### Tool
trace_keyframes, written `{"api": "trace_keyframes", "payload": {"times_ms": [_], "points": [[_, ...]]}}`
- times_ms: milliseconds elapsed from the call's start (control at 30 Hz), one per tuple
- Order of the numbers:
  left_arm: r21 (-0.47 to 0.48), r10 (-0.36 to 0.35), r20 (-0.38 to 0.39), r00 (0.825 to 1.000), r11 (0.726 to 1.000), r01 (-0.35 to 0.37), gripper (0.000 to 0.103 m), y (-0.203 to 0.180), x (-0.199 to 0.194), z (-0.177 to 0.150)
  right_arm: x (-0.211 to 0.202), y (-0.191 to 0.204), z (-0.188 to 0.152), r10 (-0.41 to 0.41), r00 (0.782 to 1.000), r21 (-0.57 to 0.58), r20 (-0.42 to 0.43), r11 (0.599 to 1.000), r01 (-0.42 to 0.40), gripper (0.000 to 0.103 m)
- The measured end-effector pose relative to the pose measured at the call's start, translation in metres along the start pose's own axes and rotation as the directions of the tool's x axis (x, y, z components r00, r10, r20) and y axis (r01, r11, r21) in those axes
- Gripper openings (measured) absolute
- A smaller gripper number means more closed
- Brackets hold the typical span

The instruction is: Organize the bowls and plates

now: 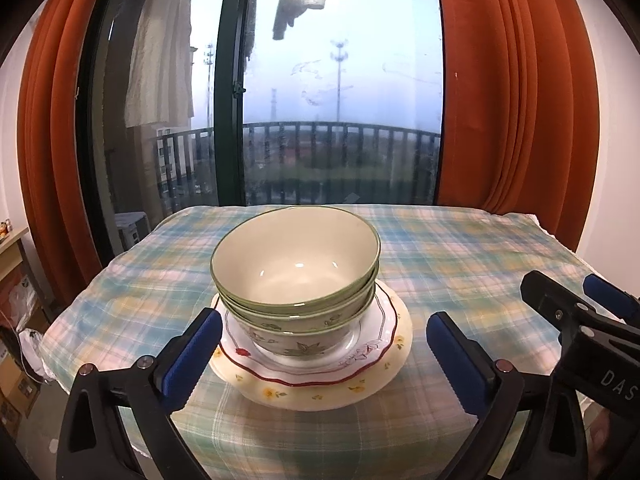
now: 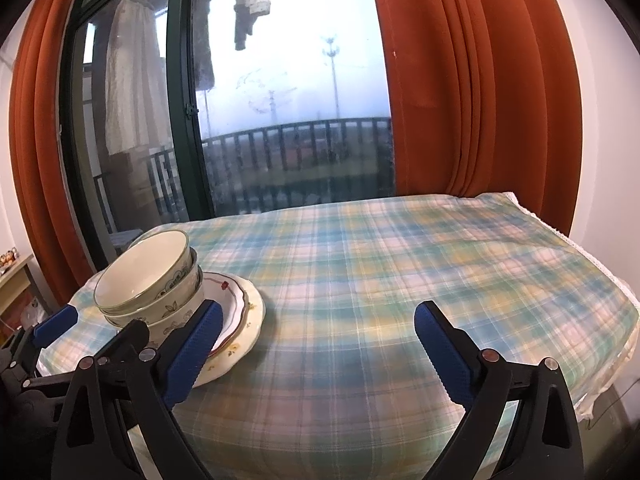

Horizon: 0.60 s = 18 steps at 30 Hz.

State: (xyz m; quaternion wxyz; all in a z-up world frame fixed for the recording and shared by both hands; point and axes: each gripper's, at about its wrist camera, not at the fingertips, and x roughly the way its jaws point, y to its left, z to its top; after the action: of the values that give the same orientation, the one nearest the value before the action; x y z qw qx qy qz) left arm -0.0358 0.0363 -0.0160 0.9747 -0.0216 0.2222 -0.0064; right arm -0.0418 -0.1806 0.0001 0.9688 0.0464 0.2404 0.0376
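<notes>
Behind: rust-orange curtains (image 1: pixel 516 92) framing a dark-framed balcony door (image 1: pixel 228 92), railing and hazy sky beyond. Up front, left gripper (image 1: pixel 324 328) spread wide, released, gripping nothing; blue pads (image 1: pixel 192 356) standing either side of the crockery stack without touching it. Right gripper (image 2: pixel 318 322) likewise spread and empty, poised over bare plaid tablecloth (image 2: pixel 400 264), its left pad overlapping the plates' edge in the right wrist view, contact not discernible. Also seen at the right edge of the left wrist view, well clear of the stack (image 1: pixel 576 304).

Just ahead of the left gripper: three cream bowls (image 1: pixel 296 264) with green rims, nested, upright, leaf print on the lowest. Beneath them, white plate (image 1: pixel 376 340) with scalloped red rim. Under that, larger cream plate (image 1: pixel 312 394) dotted with small yellow flowers, resting flat on the tablecloth toward the table's left side.

Farther out: pale garment (image 1: pixel 160 60) hanging outside the glass, darker cloth (image 1: pixel 292 12) pegged above in the glare. Far left, low wooden shelf (image 1: pixel 12 240) with boxes beneath.
</notes>
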Motion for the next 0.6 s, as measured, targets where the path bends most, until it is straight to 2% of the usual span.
{"api": "trace_keyframes", "payload": {"times_ms": [600], "points": [[-0.003,0.018,-0.025,1.000,1.000,-0.018,0.103,0.0006,0.0033,-0.0030,0.0007,0.0008,-0.0051,-0.025,1.000,-0.002,0.000,1.000,0.025,0.103]]}}
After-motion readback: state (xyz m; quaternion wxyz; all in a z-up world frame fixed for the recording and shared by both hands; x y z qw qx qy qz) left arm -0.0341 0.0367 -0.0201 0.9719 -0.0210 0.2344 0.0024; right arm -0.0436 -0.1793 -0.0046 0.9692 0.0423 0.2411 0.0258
